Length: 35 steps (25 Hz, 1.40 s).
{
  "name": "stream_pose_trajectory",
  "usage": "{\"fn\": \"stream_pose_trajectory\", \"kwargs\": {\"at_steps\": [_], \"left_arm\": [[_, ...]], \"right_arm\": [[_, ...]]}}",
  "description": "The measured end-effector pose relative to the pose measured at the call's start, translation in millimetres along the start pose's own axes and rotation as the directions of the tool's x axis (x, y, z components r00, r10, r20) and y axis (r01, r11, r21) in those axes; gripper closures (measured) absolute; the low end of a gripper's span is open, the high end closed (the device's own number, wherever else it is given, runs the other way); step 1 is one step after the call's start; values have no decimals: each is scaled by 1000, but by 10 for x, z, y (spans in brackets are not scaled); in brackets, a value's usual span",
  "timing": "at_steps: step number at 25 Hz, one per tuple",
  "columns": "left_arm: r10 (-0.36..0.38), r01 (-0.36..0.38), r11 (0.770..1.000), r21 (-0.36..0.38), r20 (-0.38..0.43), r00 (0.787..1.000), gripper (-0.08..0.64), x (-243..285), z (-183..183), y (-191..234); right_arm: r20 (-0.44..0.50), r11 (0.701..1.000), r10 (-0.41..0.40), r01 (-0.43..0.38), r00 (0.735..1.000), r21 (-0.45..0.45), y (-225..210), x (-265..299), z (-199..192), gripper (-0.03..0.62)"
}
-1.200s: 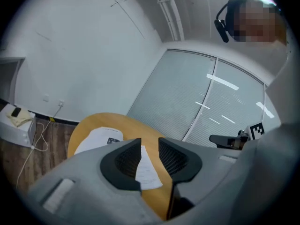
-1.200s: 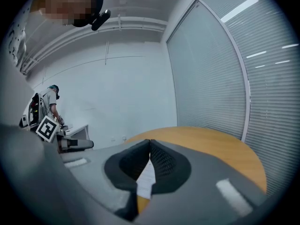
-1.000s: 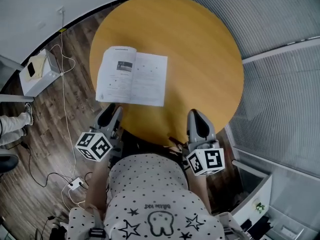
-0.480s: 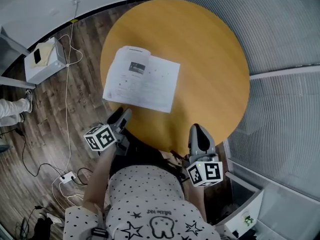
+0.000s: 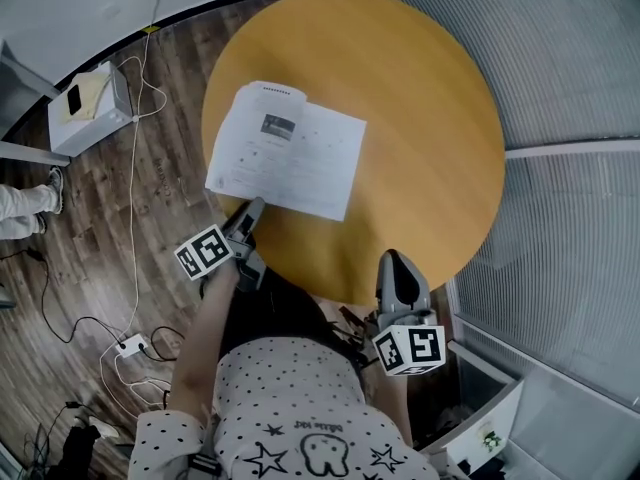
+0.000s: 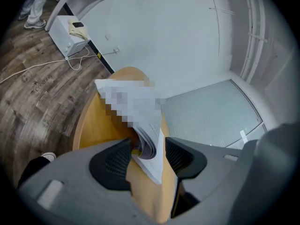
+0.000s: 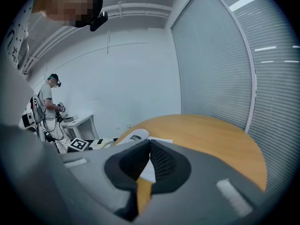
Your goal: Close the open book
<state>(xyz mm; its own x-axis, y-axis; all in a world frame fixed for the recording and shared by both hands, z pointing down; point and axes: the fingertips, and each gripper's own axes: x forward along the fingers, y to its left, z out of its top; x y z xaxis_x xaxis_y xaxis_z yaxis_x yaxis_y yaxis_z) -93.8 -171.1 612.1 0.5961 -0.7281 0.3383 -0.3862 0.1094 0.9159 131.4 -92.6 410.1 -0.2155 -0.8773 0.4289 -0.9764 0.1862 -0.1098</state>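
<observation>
Left gripper sits lower and more rolled than a second ago, jaws just opened wide, gripping nothing. Open book lies flat on the table, near corner poking between them. Right gripper is pinched closed, empty.

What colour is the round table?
The table is plain orange-yellow all over; the head view shows it best.

White shirt with black dots, stars and a tooth cartoon is worn. Grey moulded shells are seen on the left gripper and the right gripper. Black ribbed pads are fitted inside the jaws. A white cube with black square markers is mounted on each.
</observation>
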Motion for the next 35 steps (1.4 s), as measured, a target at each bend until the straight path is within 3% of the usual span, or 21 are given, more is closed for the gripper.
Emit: {"fn": "stream_pose_trajectory", "kwargs": {"at_steps": [8,16,22,31,35], "left_arm": [[37,-37,999,-14,29,999,341,109,58,82],[71,-64,995,-78,88,994,342,166,136,239],[96,-93,995,-34,133,986,342,119,372,275],[115,-112,993,-26,189,975,342,53,523,316],[88,-84,996,-28,189,978,416,13,554,304]], "right_arm": [[-6,1000,-16,16,1000,7,-83,-14,-13,588],[-6,1000,-16,16,1000,12,-147,4,-22,588],[-5,1000,-15,15,1000,10,-180,31,-15,588],[-2,1000,-21,21,1000,6,-187,45,48,588],[-4,1000,-18,18,1000,0,-166,60,64,588]]}}
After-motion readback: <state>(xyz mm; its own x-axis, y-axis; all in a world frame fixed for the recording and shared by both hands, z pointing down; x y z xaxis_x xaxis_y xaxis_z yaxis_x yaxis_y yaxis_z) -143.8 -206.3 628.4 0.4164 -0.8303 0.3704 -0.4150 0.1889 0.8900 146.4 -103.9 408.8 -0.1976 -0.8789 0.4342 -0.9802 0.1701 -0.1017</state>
